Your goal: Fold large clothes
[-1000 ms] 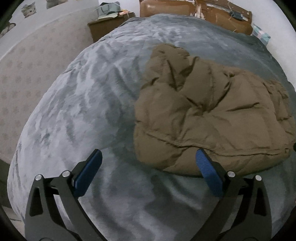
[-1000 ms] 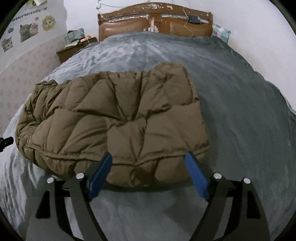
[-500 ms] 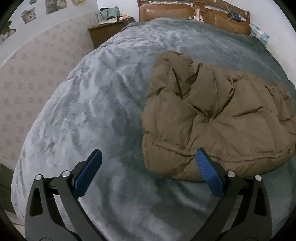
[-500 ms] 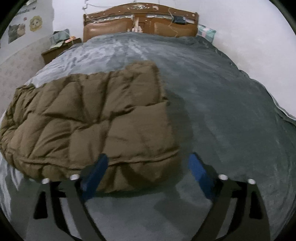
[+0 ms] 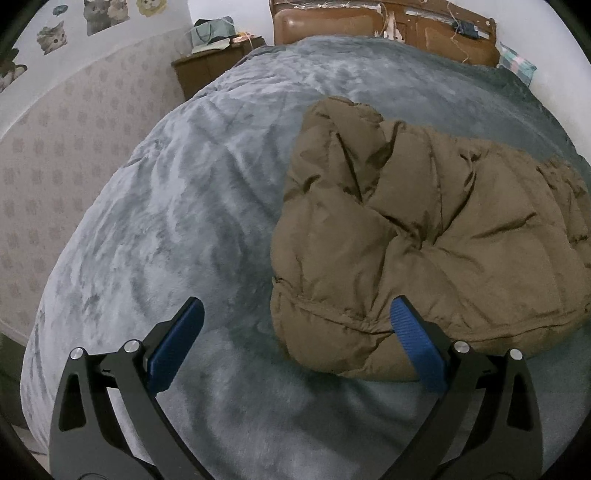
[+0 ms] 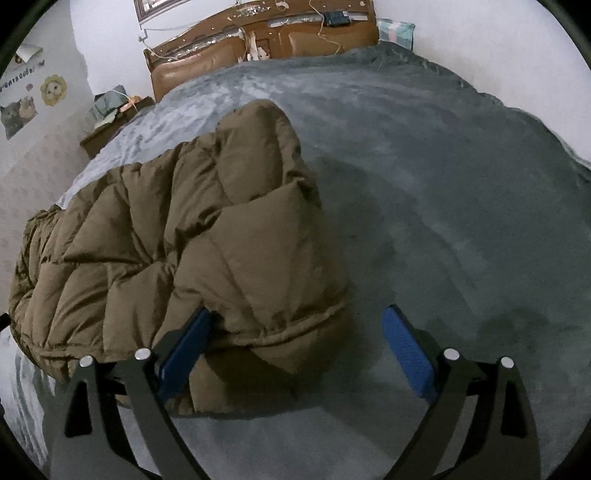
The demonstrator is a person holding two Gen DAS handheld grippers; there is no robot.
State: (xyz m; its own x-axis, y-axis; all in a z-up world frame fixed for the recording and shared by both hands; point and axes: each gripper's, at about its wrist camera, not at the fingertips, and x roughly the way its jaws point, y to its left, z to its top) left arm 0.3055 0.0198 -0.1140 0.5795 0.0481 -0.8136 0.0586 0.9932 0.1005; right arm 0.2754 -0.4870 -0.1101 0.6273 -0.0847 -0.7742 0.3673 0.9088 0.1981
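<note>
Since a second ago both views have shifted: in the right wrist view the brown puffer jacket (image 6: 192,251) has slid toward the left of the frame, so that its near right corner now sits between the blue pads, and in the left wrist view the jacket has kept to the right side while more of the wall and its cat stickers (image 5: 92,14) has come into sight. The left gripper (image 5: 295,325) hovers low over the grey blanket (image 5: 155,206) with its jaws spread wide and nothing between them but the jacket's near left corner, which lies just beside the right-hand pad. The right gripper (image 6: 295,332) likewise has its jaws wide apart; its left pad lies against or just in front of the jacket's near hem, and whether it touches cannot be told. The jacket lies bunched and folded on the blanket, on the near half of the bed, quilted panels upward, with a stitched hem running along its near edge. At the far end stands the brown headboard (image 6: 258,44), with a patterned pillow (image 6: 397,31) at its right. A wooden nightstand (image 5: 210,70), with bags and paper on top, stands far left beside the bed.
</note>
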